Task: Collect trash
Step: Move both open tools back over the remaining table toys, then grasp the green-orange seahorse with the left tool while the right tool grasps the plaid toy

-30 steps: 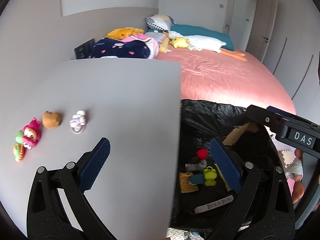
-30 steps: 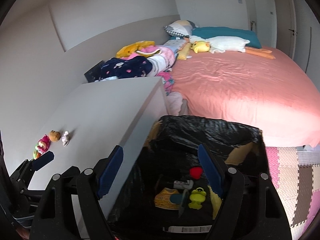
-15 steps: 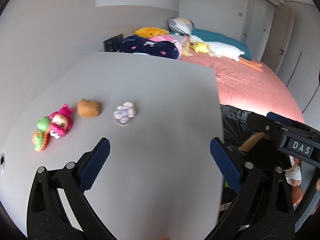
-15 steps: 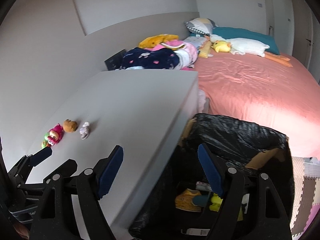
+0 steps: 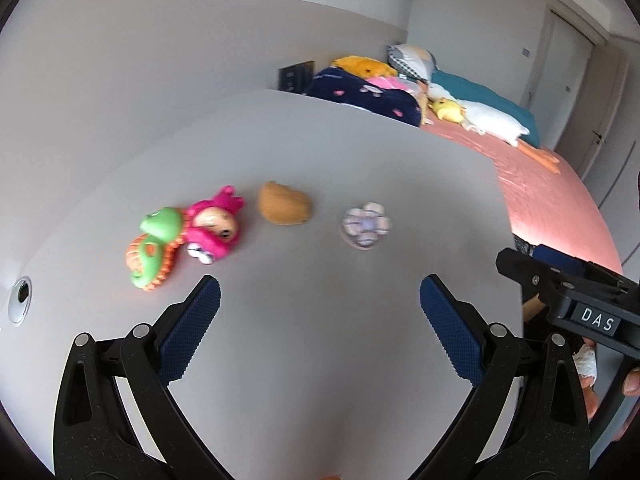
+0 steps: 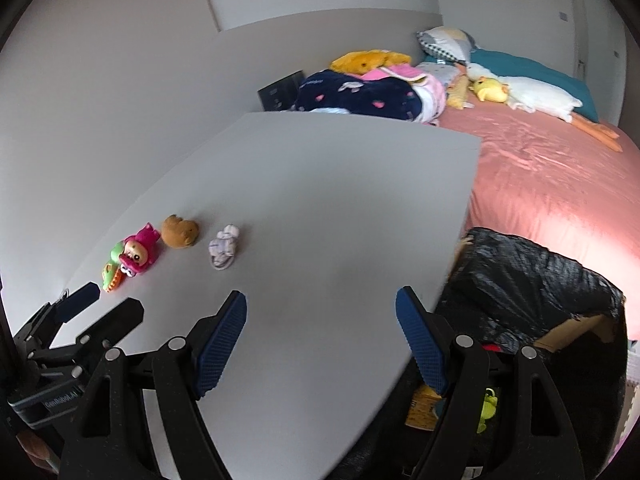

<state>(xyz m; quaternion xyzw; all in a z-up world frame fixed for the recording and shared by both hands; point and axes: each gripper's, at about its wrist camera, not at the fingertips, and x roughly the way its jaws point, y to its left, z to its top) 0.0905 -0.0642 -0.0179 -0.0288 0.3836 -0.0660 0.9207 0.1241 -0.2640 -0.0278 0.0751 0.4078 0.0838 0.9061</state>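
Note:
Several small toys lie on the grey table: a green and orange toy, a pink doll head, a brown plush lump and a pale lilac flower-shaped piece. My left gripper is open and empty, just short of them. My right gripper is open and empty over the table's right part; the same toys lie to its far left. A black-lined bin stands off the table's right edge.
A bed with a pink sheet, pillows and plush toys runs along the right. A pile of clothes lies behind the table. The left gripper's body shows at the right wrist view's lower left. The bin holds a yellow-green toy.
Both grippers swung left, away from the bin and over the table. The toys now lie closer to and more centred before the left gripper. Both stayed open.

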